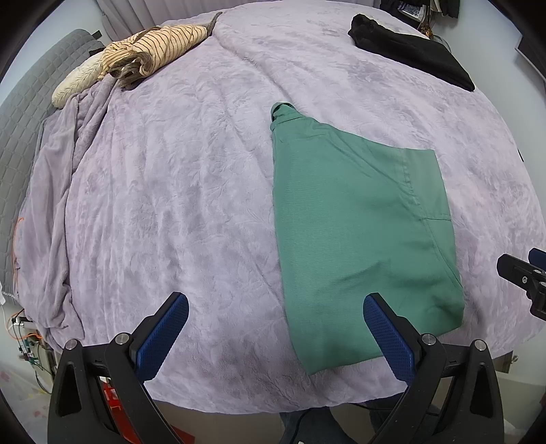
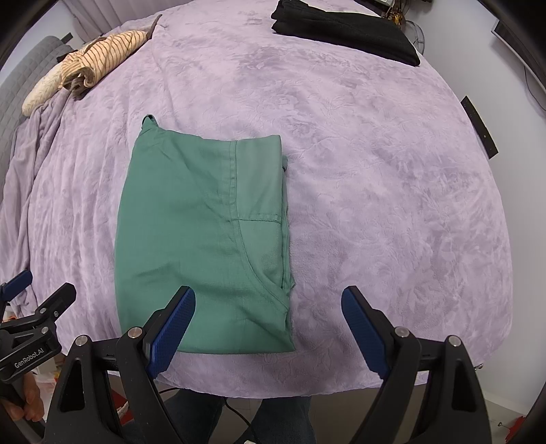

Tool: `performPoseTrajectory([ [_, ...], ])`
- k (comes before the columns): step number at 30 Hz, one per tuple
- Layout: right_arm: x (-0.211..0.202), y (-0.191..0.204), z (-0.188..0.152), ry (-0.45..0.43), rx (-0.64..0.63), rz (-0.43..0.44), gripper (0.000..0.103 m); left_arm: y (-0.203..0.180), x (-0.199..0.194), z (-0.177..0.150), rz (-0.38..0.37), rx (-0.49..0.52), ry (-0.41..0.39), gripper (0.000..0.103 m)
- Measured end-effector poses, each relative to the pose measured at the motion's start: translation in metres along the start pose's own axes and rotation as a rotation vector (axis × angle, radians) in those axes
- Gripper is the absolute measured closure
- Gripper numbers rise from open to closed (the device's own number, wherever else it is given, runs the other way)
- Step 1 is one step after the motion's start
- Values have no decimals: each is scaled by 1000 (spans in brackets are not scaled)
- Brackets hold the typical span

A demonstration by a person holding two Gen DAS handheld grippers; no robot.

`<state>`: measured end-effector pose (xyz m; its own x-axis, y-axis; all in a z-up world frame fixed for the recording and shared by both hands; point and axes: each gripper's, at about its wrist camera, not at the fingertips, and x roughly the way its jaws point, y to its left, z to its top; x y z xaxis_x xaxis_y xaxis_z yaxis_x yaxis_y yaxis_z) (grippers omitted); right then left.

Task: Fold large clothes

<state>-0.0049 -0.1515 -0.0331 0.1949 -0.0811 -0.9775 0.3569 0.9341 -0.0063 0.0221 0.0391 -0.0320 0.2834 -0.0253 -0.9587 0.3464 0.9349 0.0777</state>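
A green garment (image 1: 361, 232) (image 2: 204, 239) lies folded into a tall rectangle on the lilac bedspread (image 1: 191, 205) (image 2: 375, 205), near the bed's front edge. My left gripper (image 1: 276, 300) hovers above the bed, open and empty, its right finger over the garment's lower part. My right gripper (image 2: 268, 293) is also open and empty, with its left finger over the garment's lower right corner. Each gripper shows at the edge of the other's view: the right gripper (image 1: 522, 273) and the left gripper (image 2: 30, 328), which a hand holds.
A crumpled striped beige garment (image 1: 157, 47) (image 2: 102, 54) lies at the far left of the bed by a cream pillow (image 1: 78, 82). A folded black garment (image 1: 409, 47) (image 2: 344, 30) sits at the far right. A grey quilted headboard (image 1: 20, 112) is on the left.
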Motion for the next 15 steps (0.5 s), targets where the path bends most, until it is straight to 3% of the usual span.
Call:
performPoseTrajectory([
  [15,0,-1,-2,3,-3,2,14,-2,-1,-1,2,-3,0,0],
])
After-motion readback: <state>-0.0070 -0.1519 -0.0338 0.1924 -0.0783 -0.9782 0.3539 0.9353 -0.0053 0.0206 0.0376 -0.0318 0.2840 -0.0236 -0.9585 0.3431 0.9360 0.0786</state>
